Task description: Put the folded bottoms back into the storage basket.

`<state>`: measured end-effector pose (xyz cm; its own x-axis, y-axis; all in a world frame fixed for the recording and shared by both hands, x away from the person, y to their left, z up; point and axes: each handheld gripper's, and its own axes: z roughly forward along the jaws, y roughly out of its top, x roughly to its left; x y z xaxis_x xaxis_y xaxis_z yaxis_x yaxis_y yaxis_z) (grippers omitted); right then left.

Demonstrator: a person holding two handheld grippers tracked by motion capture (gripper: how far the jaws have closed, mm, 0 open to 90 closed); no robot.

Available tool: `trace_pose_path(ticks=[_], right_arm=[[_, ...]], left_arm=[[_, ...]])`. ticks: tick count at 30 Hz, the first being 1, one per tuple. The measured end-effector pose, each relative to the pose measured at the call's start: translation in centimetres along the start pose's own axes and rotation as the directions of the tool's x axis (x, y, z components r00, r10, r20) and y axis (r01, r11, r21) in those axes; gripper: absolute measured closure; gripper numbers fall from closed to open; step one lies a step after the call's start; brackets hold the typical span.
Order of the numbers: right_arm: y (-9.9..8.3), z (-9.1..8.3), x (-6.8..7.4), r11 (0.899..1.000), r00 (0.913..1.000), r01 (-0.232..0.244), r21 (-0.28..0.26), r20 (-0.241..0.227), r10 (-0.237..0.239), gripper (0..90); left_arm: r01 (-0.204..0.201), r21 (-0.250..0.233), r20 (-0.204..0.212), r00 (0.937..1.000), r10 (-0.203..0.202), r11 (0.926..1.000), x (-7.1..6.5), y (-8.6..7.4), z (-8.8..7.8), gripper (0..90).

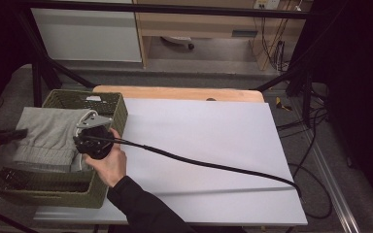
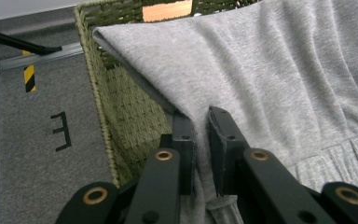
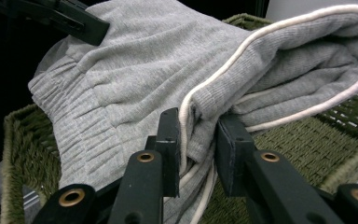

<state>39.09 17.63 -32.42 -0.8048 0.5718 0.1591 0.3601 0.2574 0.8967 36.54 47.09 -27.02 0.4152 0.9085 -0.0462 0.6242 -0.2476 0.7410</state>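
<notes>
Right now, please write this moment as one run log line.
left gripper: shut on grey garment | right gripper: shut on grey garment | garment over green woven basket

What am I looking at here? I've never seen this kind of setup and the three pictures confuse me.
A person sits at a table and holds a handheld two-jaw gripper in each hand; there is no robot arm. The high view comes from a fixed camera above the table: it shows the right gripper with its black cable trailing across the white tabletop, and a green woven basket at the table's left edge. The other two pictures come from small cameras riding on the grippers, looking along their black jaws. A grey garment with white trim hangs over the basket. In the left gripper view, the left gripper is shut on an edge of the grey cloth. In the right gripper view, the right gripper is shut on a folded, ribbed part beside the white trim.
</notes>
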Motion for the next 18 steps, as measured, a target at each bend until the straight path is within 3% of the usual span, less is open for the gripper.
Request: trace_pose_path(ticks=[18], right_arm=[[-2.5,1.4,-0.5,0.999,0.9999,-0.013,0.048,0.004,0.012,73.2]], left_arm=[[0.014,0.043,0.016,0.9998,-0.015,0.999,0.2,-2.1,2.4,81.3]])
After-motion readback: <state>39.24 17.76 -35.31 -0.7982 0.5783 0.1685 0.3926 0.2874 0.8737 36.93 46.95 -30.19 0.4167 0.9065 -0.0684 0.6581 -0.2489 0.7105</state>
